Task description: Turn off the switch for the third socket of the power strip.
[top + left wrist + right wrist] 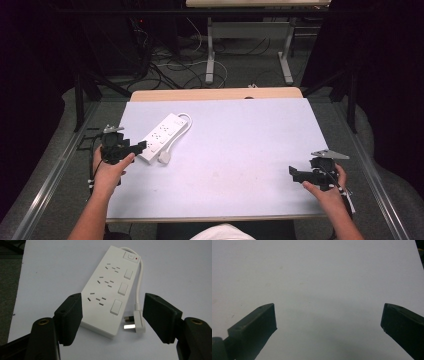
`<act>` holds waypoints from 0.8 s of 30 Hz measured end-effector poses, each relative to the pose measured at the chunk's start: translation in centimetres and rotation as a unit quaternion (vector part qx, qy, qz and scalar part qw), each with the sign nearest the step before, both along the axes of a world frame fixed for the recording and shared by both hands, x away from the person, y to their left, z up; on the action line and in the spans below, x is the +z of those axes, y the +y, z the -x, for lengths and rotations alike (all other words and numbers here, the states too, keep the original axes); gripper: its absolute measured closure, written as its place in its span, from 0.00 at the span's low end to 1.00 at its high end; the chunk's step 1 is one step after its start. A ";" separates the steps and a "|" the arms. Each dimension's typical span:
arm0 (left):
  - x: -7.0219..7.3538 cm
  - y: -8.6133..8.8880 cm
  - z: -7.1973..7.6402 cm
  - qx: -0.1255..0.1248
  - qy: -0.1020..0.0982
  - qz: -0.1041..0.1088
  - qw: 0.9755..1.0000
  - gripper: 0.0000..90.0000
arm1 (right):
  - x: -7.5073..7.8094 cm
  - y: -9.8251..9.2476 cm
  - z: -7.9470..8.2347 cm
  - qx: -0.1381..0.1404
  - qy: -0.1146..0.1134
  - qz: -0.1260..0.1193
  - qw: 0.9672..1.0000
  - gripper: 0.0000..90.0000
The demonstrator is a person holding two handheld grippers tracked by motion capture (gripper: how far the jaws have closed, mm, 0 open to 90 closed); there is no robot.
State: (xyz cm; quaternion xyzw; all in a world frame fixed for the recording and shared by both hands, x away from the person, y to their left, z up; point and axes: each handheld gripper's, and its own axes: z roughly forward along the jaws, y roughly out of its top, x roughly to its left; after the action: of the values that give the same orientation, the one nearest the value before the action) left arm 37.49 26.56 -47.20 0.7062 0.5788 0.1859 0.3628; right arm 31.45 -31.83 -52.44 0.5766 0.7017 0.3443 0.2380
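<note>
Worktop (240, 150) sheeting, pale and smooth, carries a white power strip (163, 134) at about ten o'clock, its cable (140, 277) looping back to a plug (135, 323) lying just beside its near end. Left tongs (112, 317) stand apart, straddling that near end without touching; right tongs (295, 174) stand apart at four o'clock over bare sheet. Rigid, light, slick plastic, I judge: grip the strip across its long edges.

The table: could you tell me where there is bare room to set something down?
Free: the wide stretch between the power strip and the right gripper, plus the far right corner. Crowded: the near left, where the left gripper, open, reaches the strip and its plug.
</note>
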 end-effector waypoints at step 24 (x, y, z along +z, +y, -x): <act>2.0 -0.9 -2.2 -0.002 0.042 0.019 0.999 0.41 | -0.1 0.1 0.0 -0.001 -0.001 -0.001 1.000 0.00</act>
State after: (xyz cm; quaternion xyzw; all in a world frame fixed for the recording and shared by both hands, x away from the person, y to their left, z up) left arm 39.71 25.67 -45.23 0.7075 0.5957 0.1442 0.3518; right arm 31.48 -31.75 -52.58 0.5772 0.7005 0.3451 0.2387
